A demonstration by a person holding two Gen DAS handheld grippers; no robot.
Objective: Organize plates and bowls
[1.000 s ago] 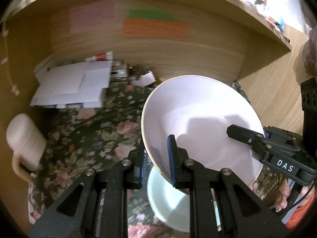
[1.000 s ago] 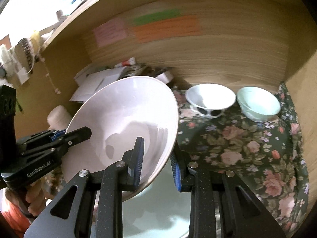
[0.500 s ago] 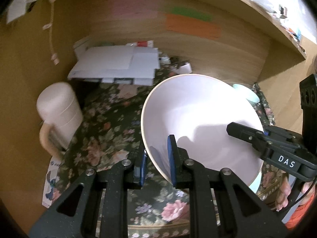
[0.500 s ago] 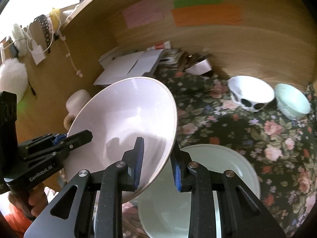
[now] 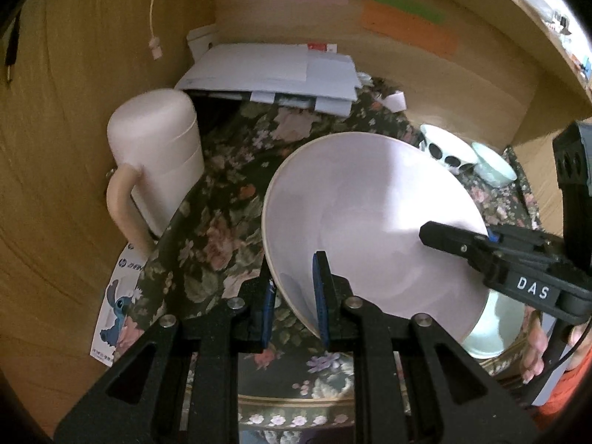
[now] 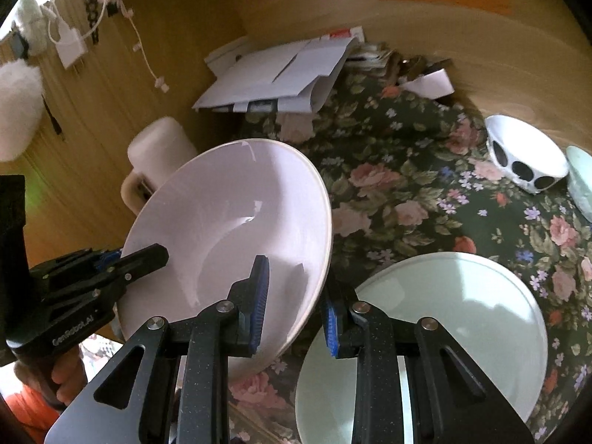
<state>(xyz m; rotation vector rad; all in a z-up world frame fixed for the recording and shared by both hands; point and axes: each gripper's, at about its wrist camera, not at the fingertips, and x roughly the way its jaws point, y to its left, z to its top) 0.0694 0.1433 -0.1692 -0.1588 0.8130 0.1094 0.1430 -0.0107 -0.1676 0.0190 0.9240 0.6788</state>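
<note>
A large pale pink bowl (image 5: 370, 222) hangs tilted over the floral cloth, gripped from two sides. My left gripper (image 5: 294, 298) is shut on its left rim, and my right gripper (image 6: 294, 303) is shut on its right rim (image 6: 318, 259). Each gripper shows in the other's view, the right gripper (image 5: 484, 240) on the far rim and the left gripper (image 6: 107, 259) likewise. A pale green plate (image 6: 444, 333) lies flat on the cloth to the right of the bowl. A white bowl with black dots (image 6: 525, 162) and a small green bowl (image 6: 581, 181) stand at the back right.
A cream lidded jug (image 5: 159, 155) with a handle stands at the left by the wooden side wall (image 5: 66, 148). Stacked white papers (image 5: 273, 74) lie at the back. A sticker card (image 5: 114, 307) lies beside the cloth. A hand (image 6: 66, 373) holds the left gripper.
Both grippers carried the pink bowl leftward and lower, off the green plate. The plate now lies uncovered to the right, and the jug sits closer.
</note>
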